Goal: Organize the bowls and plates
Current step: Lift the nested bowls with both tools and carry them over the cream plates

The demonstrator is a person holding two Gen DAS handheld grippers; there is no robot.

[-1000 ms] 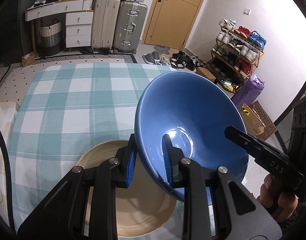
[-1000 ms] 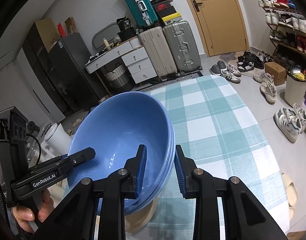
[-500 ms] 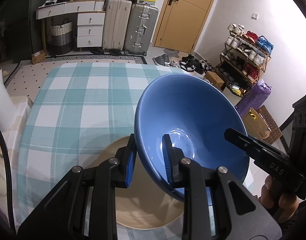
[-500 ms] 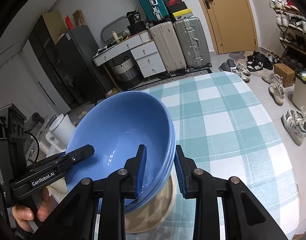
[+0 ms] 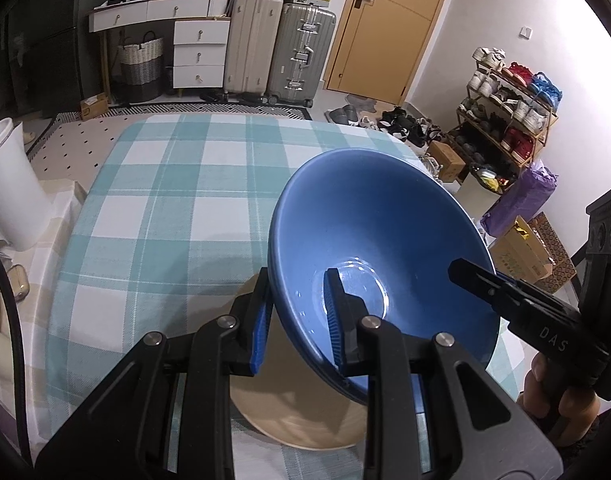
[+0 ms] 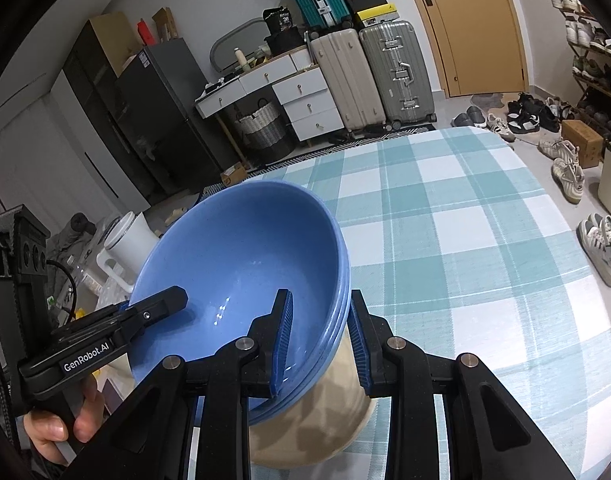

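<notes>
The blue bowls [image 5: 381,264] are gripped at opposite rims by the left gripper [image 5: 297,320] and right gripper [image 6: 319,338], held directly above the beige plate [image 5: 301,412].

Two close wrist fisheyes, angled down from opposite sides, sharing blue bowls [image 5: 369,240] and checked table [image 6: 485,240].

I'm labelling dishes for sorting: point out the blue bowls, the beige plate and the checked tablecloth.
blue bowls [image 6: 241,256]: right wrist view, inner wall.
beige plate [image 5: 305,420]: left wrist view, bare inside surface.
checked tablecloth [image 5: 177,200]: left wrist view, bare middle.
</notes>
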